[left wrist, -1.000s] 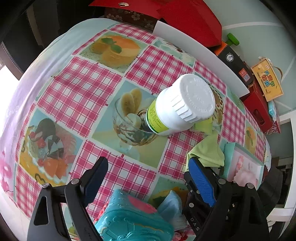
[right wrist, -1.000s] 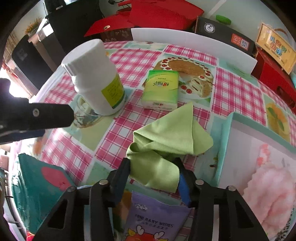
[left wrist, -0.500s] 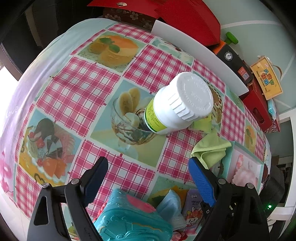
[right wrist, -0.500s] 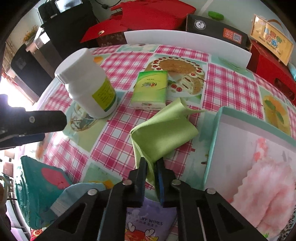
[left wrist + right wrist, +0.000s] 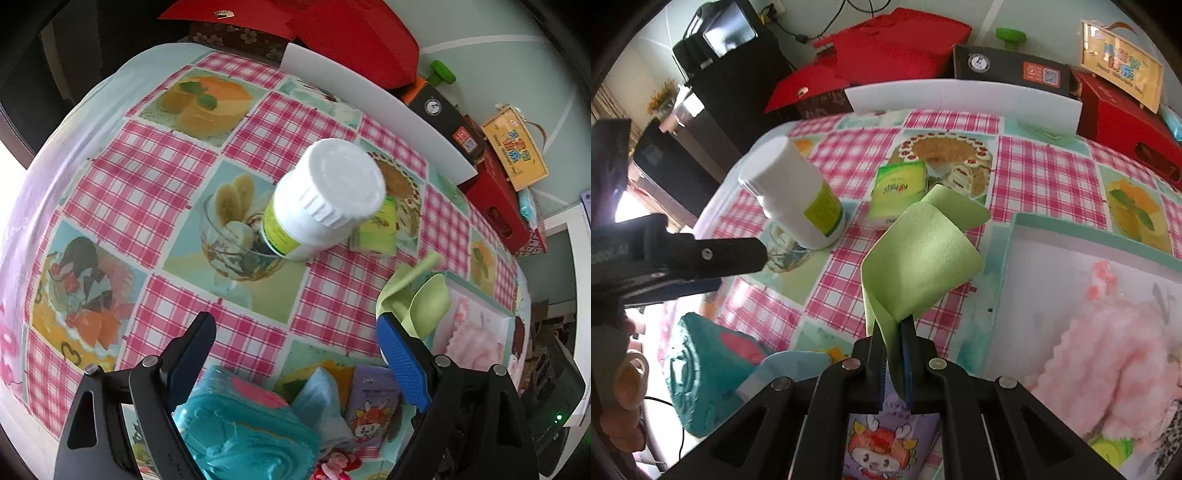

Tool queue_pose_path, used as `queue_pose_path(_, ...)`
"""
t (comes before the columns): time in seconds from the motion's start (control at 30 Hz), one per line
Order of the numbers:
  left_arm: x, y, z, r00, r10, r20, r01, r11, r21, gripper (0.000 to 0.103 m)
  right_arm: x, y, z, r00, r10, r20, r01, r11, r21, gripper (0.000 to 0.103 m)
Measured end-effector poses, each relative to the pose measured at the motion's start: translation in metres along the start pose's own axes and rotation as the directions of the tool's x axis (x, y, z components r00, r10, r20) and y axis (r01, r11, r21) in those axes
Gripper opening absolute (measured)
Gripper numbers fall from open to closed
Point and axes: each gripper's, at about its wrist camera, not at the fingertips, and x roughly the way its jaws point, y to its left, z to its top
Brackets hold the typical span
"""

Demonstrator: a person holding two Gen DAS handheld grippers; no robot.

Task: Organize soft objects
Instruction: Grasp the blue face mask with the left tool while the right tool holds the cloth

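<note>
My right gripper (image 5: 892, 328) is shut on a light green cloth (image 5: 916, 258), which hangs lifted off the checked tablecloth (image 5: 1045, 173) in a loose curl. The same green cloth (image 5: 417, 302) shows in the left wrist view beside the blue right finger. A white box with a teal rim (image 5: 1071, 273) holds a pink fluffy cloth (image 5: 1115, 332) just to the right. My left gripper (image 5: 295, 332) stands open above the table, nothing between its fingers. A green tissue pack (image 5: 899, 190) lies behind the cloth.
A white bottle (image 5: 325, 195) stands mid-table. A teal pouch (image 5: 243, 432), a pale blue cloth (image 5: 321, 395) and a purple baby-wipes pack (image 5: 882, 443) lie at the near edge. Red boxes (image 5: 886, 55) and a white board (image 5: 960, 98) line the far side.
My right gripper closed on the green cloth and raised it off the table, drawing it into a hanging curl. The left gripper stayed open and almost still.
</note>
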Motion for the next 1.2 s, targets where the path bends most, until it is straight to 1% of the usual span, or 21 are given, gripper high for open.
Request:
queue_pose_path(0.17, -0.004, -0.011, -0.005, 1.0, 0.009, 0.01, -0.01, 0.998, 0.055, 0.089, -0.017, -0.004, -0.005, 1.0, 0.019, 0.022, -0.019, 0.999, 0.027, 0.007)
queue_pose_path(0.3, -0.006, -0.021, -0.008, 1.0, -0.004, 0.006, 0.003, 0.995, 0.098, 0.089, -0.029, -0.008, -0.009, 0.999, 0.023, 0.039, -0.025, 0.999, 0.042, 0.007)
queue_pose_path(0.4, -0.006, -0.027, -0.01, 0.999, 0.04, -0.001, -0.039, 0.992, 0.122, 0.088, -0.039, -0.013, -0.013, 0.998, 0.032, 0.052, -0.035, 0.997, 0.066, 0.007)
queue_pose_path(0.5, -0.008, -0.035, -0.013, 0.999, 0.045, -0.02, -0.041, 0.985, 0.169, 0.088, -0.051, -0.017, -0.017, 0.997, 0.035, 0.07, -0.041, 0.996, 0.079, 0.007)
queue_pose_path(0.57, -0.009, -0.042, -0.016, 0.997, 0.062, -0.041, -0.052, 0.975, 0.215, 0.087, -0.059, -0.02, -0.02, 0.996, 0.037, 0.083, -0.045, 0.995, 0.092, 0.007)
queue_pose_path(0.6, -0.008, -0.045, -0.016, 0.995, 0.08, -0.053, -0.066, 0.97, 0.234, 0.084, -0.063, -0.022, -0.021, 0.995, 0.039, 0.09, -0.047, 0.994, 0.098, 0.007)
queue_pose_path(0.63, -0.008, -0.048, -0.015, 0.993, 0.098, -0.064, -0.079, 0.966, 0.247, 0.077, -0.067, -0.023, -0.021, 0.994, 0.041, 0.098, -0.051, 0.993, 0.103, 0.007)
queue_pose_path(0.7, -0.006, -0.052, -0.014, 0.989, 0.117, -0.091, -0.089, 0.959, 0.27, 0.071, -0.072, -0.026, -0.022, 0.993, 0.046, 0.11, -0.059, 0.992, 0.114, 0.007)
queue_pose_path(0.8, 0.002, -0.062, -0.012, 0.982, 0.111, -0.151, -0.061, 0.95, 0.305, 0.071, -0.08, -0.031, -0.025, 0.991, 0.054, 0.123, -0.07, 0.989, 0.131, 0.007)
queue_pose_path(0.87, 0.014, -0.07, -0.013, 0.97, 0.136, -0.201, -0.059, 0.936, 0.347, 0.069, -0.085, -0.035, -0.026, 0.988, 0.061, 0.138, -0.081, 0.986, 0.143, 0.007)
queue_pose_path(0.9, 0.022, -0.074, -0.015, 0.959, 0.163, -0.231, -0.068, 0.926, 0.371, 0.066, -0.089, -0.037, -0.026, 0.987, 0.065, 0.147, -0.087, 0.985, 0.149, 0.007)
queue_pose_path(0.93, 0.027, -0.077, -0.016, 0.952, 0.183, -0.247, -0.078, 0.921, 0.382, 0.063, -0.091, -0.038, -0.026, 0.986, 0.068, 0.152, -0.091, 0.984, 0.153, 0.007)
queue_pose_path(1.07, 0.048, -0.083, -0.023, 0.92, 0.264, -0.291, -0.12, 0.894, 0.433, 0.061, -0.098, -0.043, -0.025, 0.982, 0.079, 0.173, -0.109, 0.979, 0.171, 0.007)
queue_pose_path(1.1, 0.053, -0.084, -0.025, 0.91, 0.287, -0.298, -0.132, 0.884, 0.448, 0.057, -0.099, -0.045, -0.025, 0.981, 0.082, 0.175, -0.113, 0.978, 0.176, 0.007)
queue_pose_path(1.13, 0.057, -0.084, -0.026, 0.902, 0.309, -0.3, -0.148, 0.877, 0.457, 0.049, -0.099, -0.046, -0.025, 0.981, 0.084, 0.176, -0.116, 0.977, 0.18, 0.007)
queue_pose_path(1.2, 0.063, -0.085, -0.029, 0.889, 0.346, -0.3, -0.176, 0.863, 0.474, 0.045, -0.1, -0.049, -0.025, 0.98, 0.089, 0.179, -0.123, 0.974, 0.188, 0.007)
